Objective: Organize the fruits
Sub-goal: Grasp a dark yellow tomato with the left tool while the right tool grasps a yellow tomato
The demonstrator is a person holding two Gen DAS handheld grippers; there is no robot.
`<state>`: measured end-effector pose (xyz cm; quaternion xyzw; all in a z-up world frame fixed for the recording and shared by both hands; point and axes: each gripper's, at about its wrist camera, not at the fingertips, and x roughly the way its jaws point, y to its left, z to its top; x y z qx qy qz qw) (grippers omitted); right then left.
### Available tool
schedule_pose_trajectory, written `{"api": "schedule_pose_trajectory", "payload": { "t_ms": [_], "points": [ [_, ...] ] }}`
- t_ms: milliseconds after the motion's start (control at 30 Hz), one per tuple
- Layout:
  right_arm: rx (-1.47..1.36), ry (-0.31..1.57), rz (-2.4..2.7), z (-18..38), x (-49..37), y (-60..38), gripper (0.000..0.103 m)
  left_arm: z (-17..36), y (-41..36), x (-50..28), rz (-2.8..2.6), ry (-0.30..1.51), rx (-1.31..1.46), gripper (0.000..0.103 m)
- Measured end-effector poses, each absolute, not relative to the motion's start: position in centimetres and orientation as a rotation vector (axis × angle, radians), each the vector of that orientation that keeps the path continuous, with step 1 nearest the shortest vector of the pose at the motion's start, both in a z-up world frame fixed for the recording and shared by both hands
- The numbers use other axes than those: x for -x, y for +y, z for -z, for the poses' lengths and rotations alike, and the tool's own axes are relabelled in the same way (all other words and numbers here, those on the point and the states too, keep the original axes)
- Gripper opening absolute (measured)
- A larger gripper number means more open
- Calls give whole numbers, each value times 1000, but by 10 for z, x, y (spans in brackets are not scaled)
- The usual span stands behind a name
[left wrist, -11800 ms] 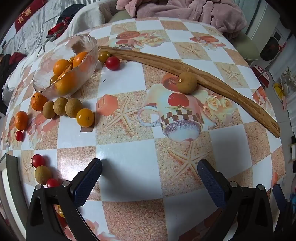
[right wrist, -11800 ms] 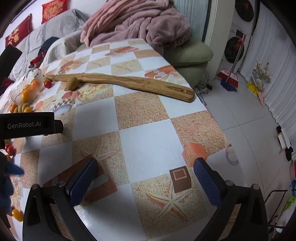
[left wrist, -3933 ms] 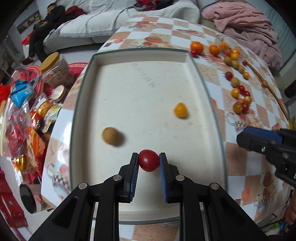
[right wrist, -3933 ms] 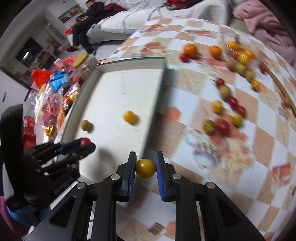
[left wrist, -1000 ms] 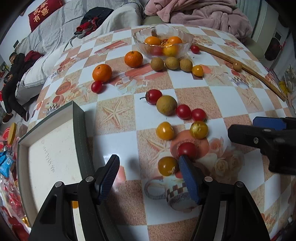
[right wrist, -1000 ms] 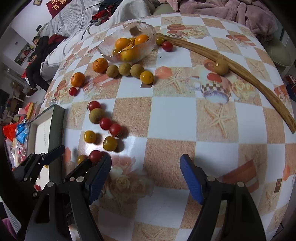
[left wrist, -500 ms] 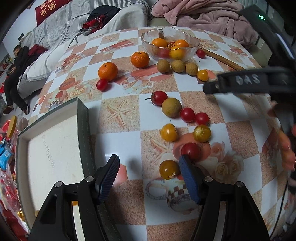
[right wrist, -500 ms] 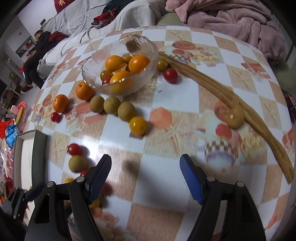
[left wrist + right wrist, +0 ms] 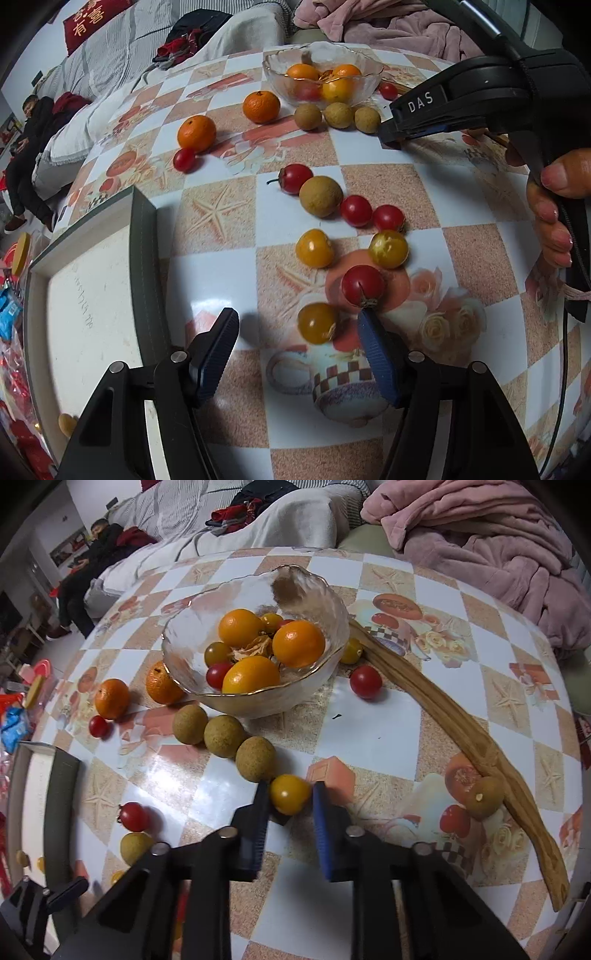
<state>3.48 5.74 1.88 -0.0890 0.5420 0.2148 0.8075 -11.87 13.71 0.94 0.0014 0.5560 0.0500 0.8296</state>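
Yellow tomato (image 9: 290,794) sits clamped in right hand-held gripper (image 9: 290,801).

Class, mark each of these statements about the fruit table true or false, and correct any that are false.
1. The right tongs are shut on a yellow cherry tomato. True.
2. The left tongs grip a red tomato. False: they stand open, holding nothing, with a yellow tomato lying on the table between them.
3. The glass bowl is empty. False: it holds oranges and small tomatoes.
4. Three brown longans lie in a row in front of the bowl. True.
5. The wooden stick lies inside the tray. False: it lies on the tablecloth, to the right of the bowl.
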Motion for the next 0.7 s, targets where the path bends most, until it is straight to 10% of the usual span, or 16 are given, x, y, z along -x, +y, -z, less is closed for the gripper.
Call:
{"api": "schedule_pose_trajectory", "payload": {
  "t_ms": [100,333,700],
  "points": [
    [174,1170,-467,-21,-30,52,24,-9,136,115,-98,1177,0,68],
    [74,1237,-458,-23,0,26,24,-12,129,114,-5,1174,31,27],
    [14,1308,-464,-27,58,13,24,-24,153,122,13,1191,163,25]
  ]
}}
